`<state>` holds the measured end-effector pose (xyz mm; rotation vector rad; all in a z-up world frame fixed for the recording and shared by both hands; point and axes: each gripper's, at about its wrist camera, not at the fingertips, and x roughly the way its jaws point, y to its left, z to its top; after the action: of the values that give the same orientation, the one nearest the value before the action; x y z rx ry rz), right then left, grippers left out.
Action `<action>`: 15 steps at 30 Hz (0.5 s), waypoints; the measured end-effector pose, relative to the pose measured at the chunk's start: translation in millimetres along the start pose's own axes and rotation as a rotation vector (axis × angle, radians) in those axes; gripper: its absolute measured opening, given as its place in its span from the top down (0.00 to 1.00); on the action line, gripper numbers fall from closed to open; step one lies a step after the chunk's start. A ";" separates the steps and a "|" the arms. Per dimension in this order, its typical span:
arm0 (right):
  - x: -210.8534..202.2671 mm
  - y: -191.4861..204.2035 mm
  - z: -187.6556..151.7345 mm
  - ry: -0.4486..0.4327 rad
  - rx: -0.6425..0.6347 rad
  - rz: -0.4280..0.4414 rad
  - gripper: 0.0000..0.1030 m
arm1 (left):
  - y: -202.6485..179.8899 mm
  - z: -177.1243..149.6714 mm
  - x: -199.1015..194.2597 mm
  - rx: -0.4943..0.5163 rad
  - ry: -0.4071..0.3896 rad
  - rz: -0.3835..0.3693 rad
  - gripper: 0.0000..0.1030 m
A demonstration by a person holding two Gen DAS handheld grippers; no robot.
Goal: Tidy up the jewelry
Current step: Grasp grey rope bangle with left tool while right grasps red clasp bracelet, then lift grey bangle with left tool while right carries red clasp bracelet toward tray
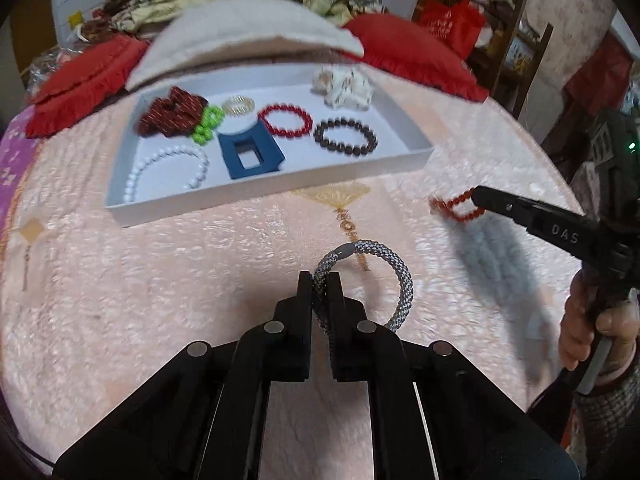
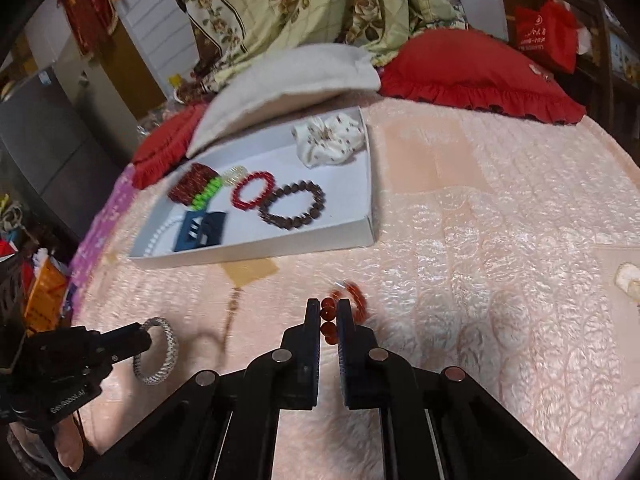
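My left gripper (image 1: 321, 282) is shut on a grey braided bracelet (image 1: 394, 276) and holds it over the pink bedspread; both also show in the right wrist view, the gripper (image 2: 146, 336) and the bracelet (image 2: 162, 350). My right gripper (image 2: 329, 309) is shut on a red bead bracelet (image 2: 350, 294), which also shows in the left wrist view (image 1: 458, 206). The white tray (image 1: 256, 196) ahead holds a red bracelet (image 1: 285, 120), a dark brown bracelet (image 1: 346, 136), a white bead bracelet (image 1: 168, 172), a blue box (image 1: 250, 152) and scrunchies.
A dark red scrunchie (image 1: 172, 112), green beads (image 1: 208, 124) and a white floral scrunchie (image 1: 344, 84) lie in the tray. A beige pillow (image 1: 248, 32) and red cushions (image 1: 408, 52) lie behind it. A pale object (image 2: 628, 276) lies at the right on the bedspread.
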<state>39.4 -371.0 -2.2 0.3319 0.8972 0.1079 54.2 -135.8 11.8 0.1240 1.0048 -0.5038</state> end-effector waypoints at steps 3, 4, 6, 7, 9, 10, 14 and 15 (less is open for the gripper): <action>-17.6 7.4 -3.0 -0.025 0.002 0.021 0.93 | 1.2 -5.1 -25.6 -0.011 -0.047 0.028 0.95; -25.2 10.9 -4.5 -0.038 0.001 0.029 0.93 | 1.7 -7.8 -33.6 -0.012 -0.066 0.039 0.95; -37.6 17.5 -7.2 -0.058 -0.001 0.040 0.93 | -0.1 -14.3 -49.1 -0.011 -0.102 0.071 0.95; -44.0 21.3 -9.3 -0.067 -0.002 0.047 0.93 | 0.4 -16.3 -55.2 -0.012 -0.117 0.087 0.95; -54.4 28.0 -13.5 -0.080 -0.008 0.059 0.93 | 1.8 -23.5 -68.3 -0.019 -0.145 0.107 0.95; -59.5 33.1 -16.3 -0.087 -0.013 0.064 0.93 | 2.8 -27.3 -74.1 -0.024 -0.155 0.114 0.95; -73.8 50.3 -27.1 -0.103 -0.044 0.062 0.93 | 3.3 -38.5 -92.6 -0.031 -0.194 0.169 0.95; -76.9 55.6 -30.2 -0.105 -0.053 0.060 0.93 | 2.9 -41.2 -96.6 -0.026 -0.200 0.197 0.95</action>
<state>-29.6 -329.0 56.2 0.3121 0.7797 0.1680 -18.2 -86.2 69.6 0.1444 0.7934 -0.3160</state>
